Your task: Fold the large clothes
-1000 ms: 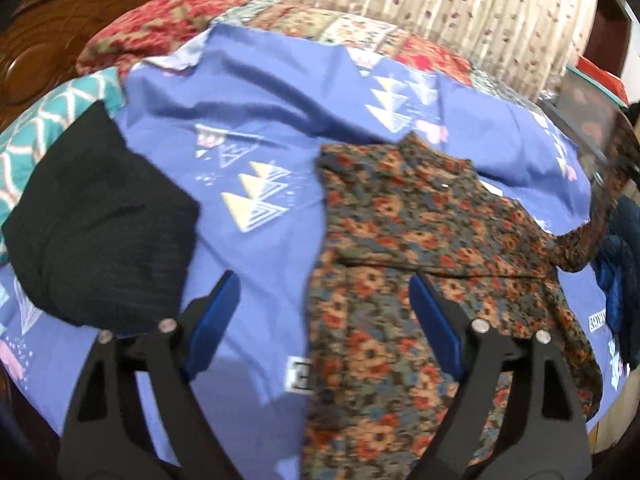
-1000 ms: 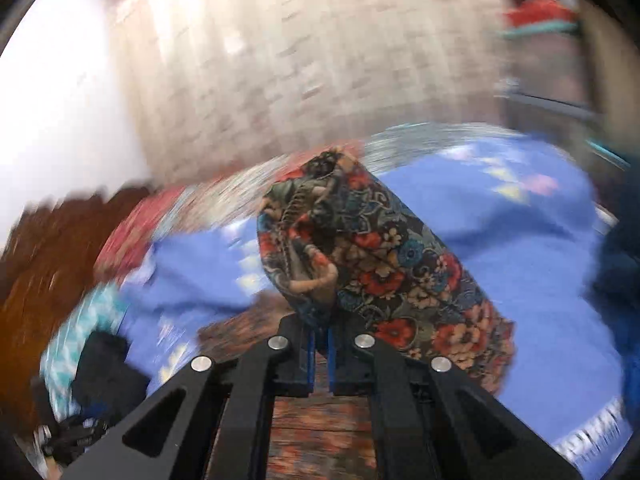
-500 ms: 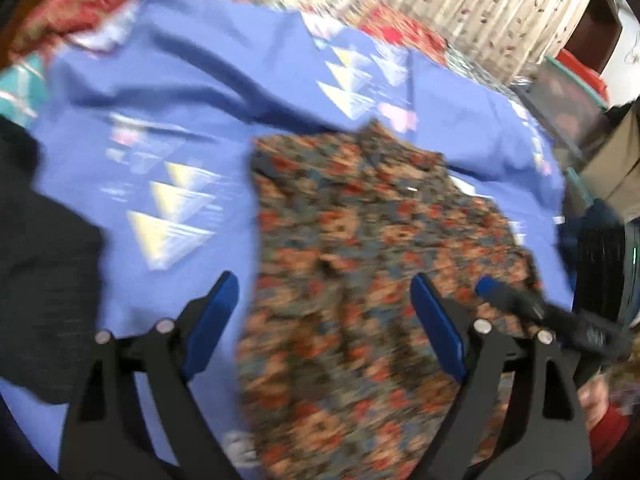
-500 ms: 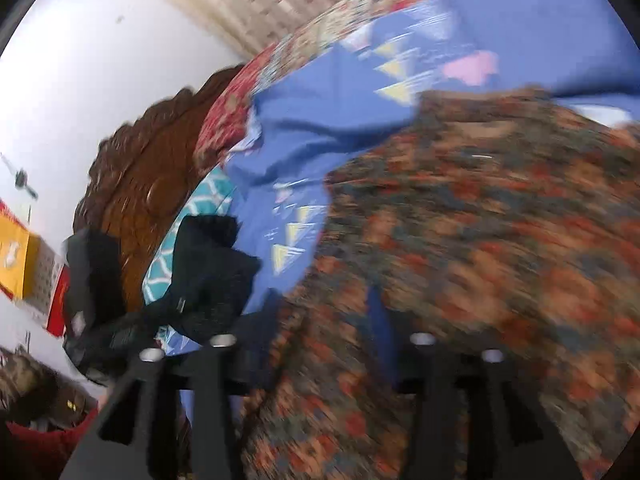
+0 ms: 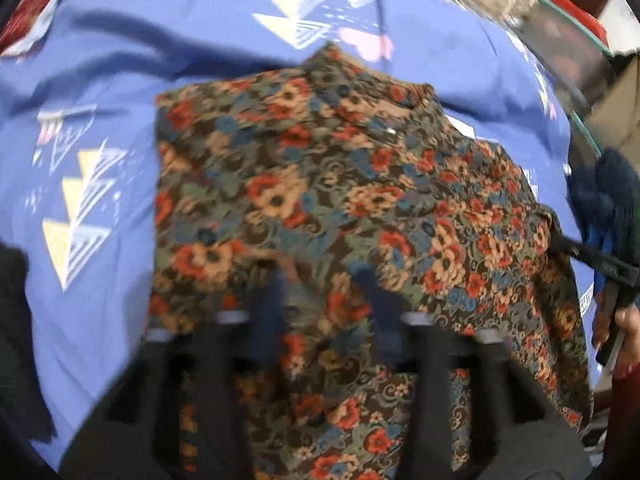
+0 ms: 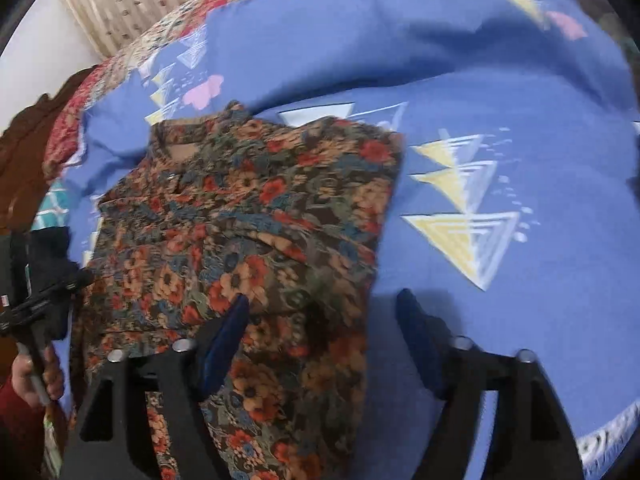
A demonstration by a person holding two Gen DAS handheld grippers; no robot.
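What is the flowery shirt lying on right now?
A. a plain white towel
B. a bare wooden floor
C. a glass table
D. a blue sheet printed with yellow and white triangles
D: the flowery shirt is spread flat over a blue sheet whose yellow and white triangle print shows beside the shirt in both wrist views.

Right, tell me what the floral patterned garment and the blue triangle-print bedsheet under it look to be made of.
Floral patterned garment: a thin woven fabric, matte; it lies flat and takes soft creases. Cotton or a blend, the look leaves it open.
Blue triangle-print bedsheet: a smooth, light woven cloth with a printed pattern and broad shallow wrinkles, probably cotton or polyester.
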